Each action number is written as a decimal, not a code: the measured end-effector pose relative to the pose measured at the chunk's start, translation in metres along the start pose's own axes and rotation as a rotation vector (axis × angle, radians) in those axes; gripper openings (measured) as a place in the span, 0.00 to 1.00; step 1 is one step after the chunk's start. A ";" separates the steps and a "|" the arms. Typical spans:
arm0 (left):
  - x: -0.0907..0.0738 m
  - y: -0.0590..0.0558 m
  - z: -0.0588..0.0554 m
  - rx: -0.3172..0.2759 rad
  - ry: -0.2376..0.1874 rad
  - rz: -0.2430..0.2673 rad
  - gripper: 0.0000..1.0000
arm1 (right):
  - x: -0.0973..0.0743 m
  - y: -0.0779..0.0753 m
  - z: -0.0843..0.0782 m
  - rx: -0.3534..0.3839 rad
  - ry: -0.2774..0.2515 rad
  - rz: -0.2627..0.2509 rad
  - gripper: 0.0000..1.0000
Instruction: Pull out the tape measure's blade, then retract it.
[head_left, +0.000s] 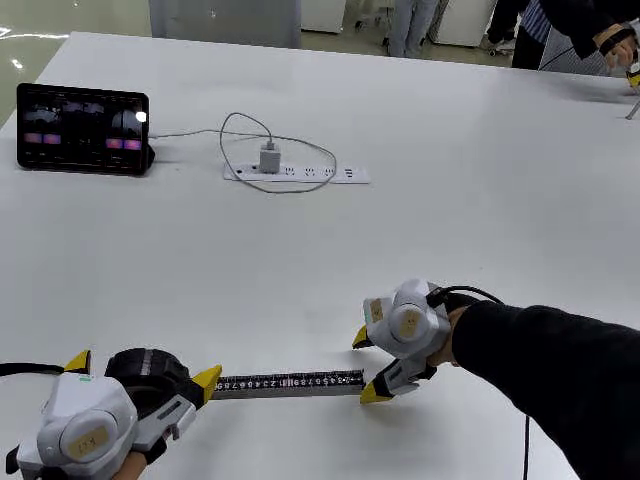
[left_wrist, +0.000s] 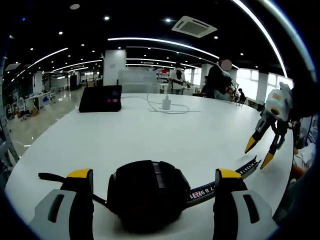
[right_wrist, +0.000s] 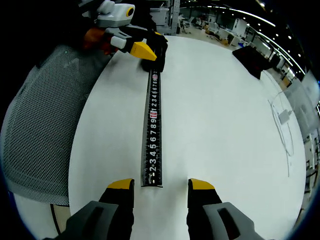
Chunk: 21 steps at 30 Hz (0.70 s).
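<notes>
At the lower left of the head view, the left gripper (head_left: 143, 368) has its yellow-tipped jaws spread wide around the black tape measure (left_wrist: 147, 192). In the left gripper view the round body lies flat on the white table (head_left: 450, 200) between the two tips. A thin gap shows on each side, so the jaws bracket the body and do not look pressed against it. A black strap (head_left: 25, 369) trails from the body toward the left edge of the frame.

The blade (head_left: 288, 381) is drawn out of the body and lies flat on the table with its numbers facing up. In the head view its long axis runs left to right along the bottom of the frame, almost level. In the right gripper view it runs straight up the middle of the frame to the body near the top.

The blade's free end stops between the jaws of the right gripper (head_left: 367, 366), at lower centre-right of the head view. Those jaws stand apart, with white table showing between each tip and the blade, and the end lies nearer the left-hand tip.

Further up the frame lie a white power strip (head_left: 300, 173) with a charger (head_left: 270, 158) and a looped cable (head_left: 240, 125). A dark tablet (head_left: 83, 129) stands at upper left, and people (head_left: 410, 25) are along the top edge.
</notes>
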<state>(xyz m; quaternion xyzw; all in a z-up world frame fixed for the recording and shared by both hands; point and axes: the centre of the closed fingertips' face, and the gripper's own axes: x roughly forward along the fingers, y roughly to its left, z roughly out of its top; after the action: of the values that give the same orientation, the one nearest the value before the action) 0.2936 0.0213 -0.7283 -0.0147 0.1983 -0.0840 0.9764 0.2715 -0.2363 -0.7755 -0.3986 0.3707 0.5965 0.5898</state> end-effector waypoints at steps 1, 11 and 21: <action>0.000 0.000 0.000 0.000 -0.002 0.000 0.99 | 0.000 0.000 0.000 -0.004 -0.001 -0.002 0.36; -0.001 0.001 0.003 -0.005 -0.015 0.005 0.99 | -0.001 0.005 -0.001 -0.018 0.006 0.007 0.19; -0.001 0.001 0.005 -0.011 -0.025 0.004 0.99 | 0.001 0.009 0.000 -0.028 0.007 0.021 0.13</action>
<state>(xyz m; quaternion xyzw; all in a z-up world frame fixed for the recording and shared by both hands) 0.2947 0.0228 -0.7238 -0.0208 0.1868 -0.0806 0.9789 0.2624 -0.2357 -0.7767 -0.4051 0.3682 0.6064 0.5767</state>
